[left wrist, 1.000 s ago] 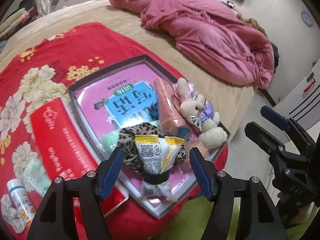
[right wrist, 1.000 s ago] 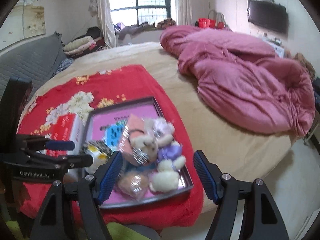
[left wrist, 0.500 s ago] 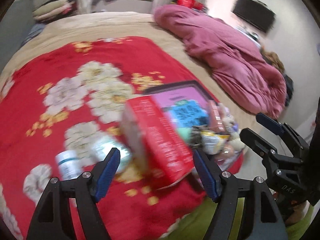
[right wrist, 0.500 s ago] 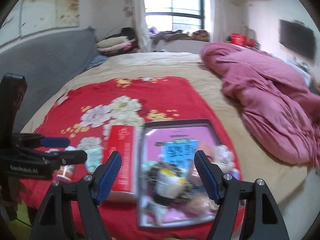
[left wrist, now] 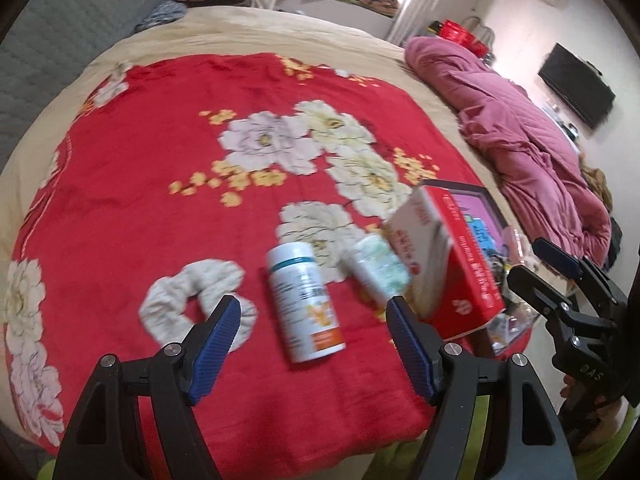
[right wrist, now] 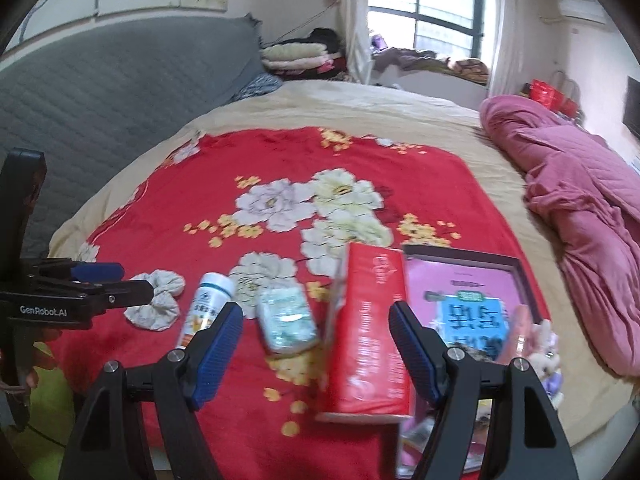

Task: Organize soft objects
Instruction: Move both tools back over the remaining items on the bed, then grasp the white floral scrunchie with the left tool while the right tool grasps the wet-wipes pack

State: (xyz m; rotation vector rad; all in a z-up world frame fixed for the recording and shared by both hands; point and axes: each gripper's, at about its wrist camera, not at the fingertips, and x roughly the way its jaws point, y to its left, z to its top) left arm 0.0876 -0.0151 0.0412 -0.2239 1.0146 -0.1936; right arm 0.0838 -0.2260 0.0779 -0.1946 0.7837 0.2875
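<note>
2 empty grippers hover over a red floral blanket on a bed. The left gripper is spread wide above a white scrunchie and a lying bottle, seemingly lining up to collect the scrunchie. The right gripper is spread too, near a red box leaning on a tray of soft items.

Daylight from window, fisheye edges bent, foreground seemingly motion-blurred
</note>
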